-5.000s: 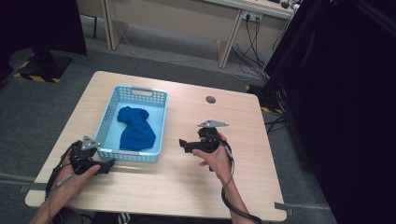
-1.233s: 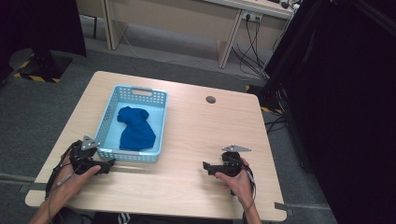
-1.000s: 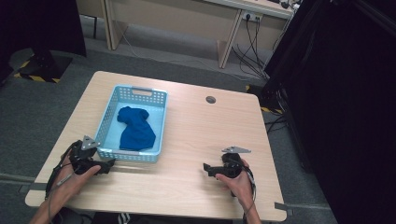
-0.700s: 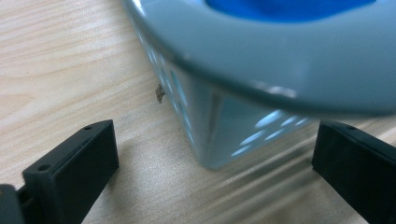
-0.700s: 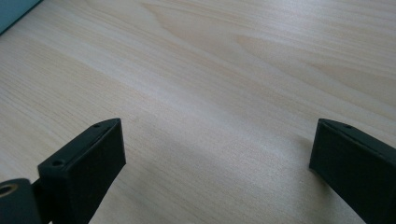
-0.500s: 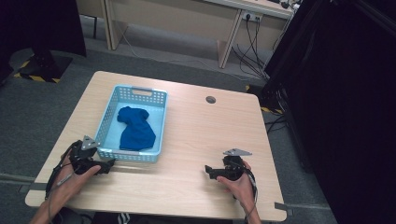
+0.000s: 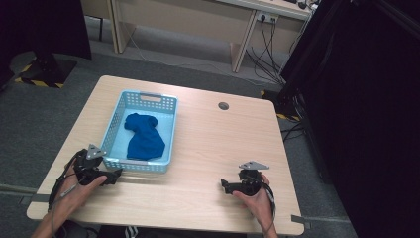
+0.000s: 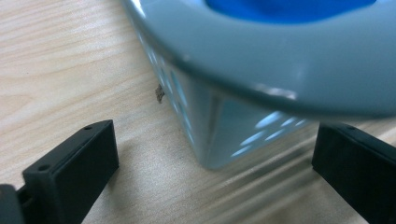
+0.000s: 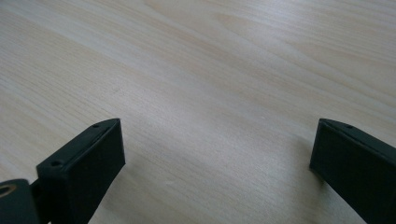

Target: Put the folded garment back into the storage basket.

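At the table's seven o'clock the left gripper (image 7: pixel 113 175) rests unmoved, jaws apart at the near corner of the light blue basket (image 7: pixel 115 161), which holds a blue cloth (image 7: pixel 143 140). The right gripper (image 7: pixel 225 186) has drawn back from centre to five o'clock, jaws spread over bare table (image 7: pixel 208 144), so the work looks finished

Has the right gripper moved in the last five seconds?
Yes. The right gripper has pulled back from beside the basket toward the table's near edge and slightly rightward, farther from the grommet hole.

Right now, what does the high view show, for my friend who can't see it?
A blue cloth lies in a light blue basket on a wooden table. A person holds the left gripper beside the basket's near corner and the right gripper over bare wood.
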A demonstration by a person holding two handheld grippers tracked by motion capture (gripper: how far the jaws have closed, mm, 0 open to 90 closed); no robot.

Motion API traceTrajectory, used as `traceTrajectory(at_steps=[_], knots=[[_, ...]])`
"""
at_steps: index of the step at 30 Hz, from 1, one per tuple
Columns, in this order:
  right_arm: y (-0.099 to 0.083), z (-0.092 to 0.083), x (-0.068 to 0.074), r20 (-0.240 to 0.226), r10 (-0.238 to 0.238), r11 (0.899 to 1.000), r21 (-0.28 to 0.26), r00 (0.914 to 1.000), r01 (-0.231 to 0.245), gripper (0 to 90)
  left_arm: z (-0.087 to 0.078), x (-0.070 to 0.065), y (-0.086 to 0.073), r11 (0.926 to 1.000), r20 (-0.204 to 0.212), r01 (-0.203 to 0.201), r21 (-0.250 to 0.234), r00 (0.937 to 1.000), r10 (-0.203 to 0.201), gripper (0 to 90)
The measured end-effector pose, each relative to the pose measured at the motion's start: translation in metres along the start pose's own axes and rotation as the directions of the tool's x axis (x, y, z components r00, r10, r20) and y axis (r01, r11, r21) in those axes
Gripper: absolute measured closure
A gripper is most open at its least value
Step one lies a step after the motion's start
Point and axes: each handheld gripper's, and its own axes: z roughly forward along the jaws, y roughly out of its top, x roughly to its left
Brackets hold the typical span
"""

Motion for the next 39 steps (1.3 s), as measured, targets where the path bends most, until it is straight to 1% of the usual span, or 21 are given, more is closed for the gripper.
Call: traceTrajectory(at_steps=[2,4,11,23,39], knots=[[-0.002,-0.001,-0.001,0.007,-0.004,1.0,0.0,1.0,0.004,3.6,0.0,0.0,0.0,1.0,0.0,0.0,0.0,1.0,0.0,0.0],[-0.003,-0.003,-0.002,0.013,0.002,1.0,0.001,0.9999,-0.002,3.5,0.0,0.0,0.0,1.0,0.0,0.0,0.0,1.0,0.0,0.0],[-0.006,-0.005,-0.003,0.034,-0.009,1.0,0.006,0.9994,0.008,3.4,0.0,0.0,0.0,1.0,0.0,0.0,0.0,1.0,0.0,0.0],[-0.012,-0.01,-0.006,0.049,0.002,1.0,0.004,0.9988,-0.003,3.4,0.0,0.0,0.0,1.0,0.0,0.0,0.0,1.0,0.0,0.0],[-0.019,-0.016,-0.008,0.068,0.001,1.0,0.003,0.9977,-0.001,3.0,0.0,0.0,0.0,1.0,0.0,0.0,0.0,1.0,0.0,0.0]])
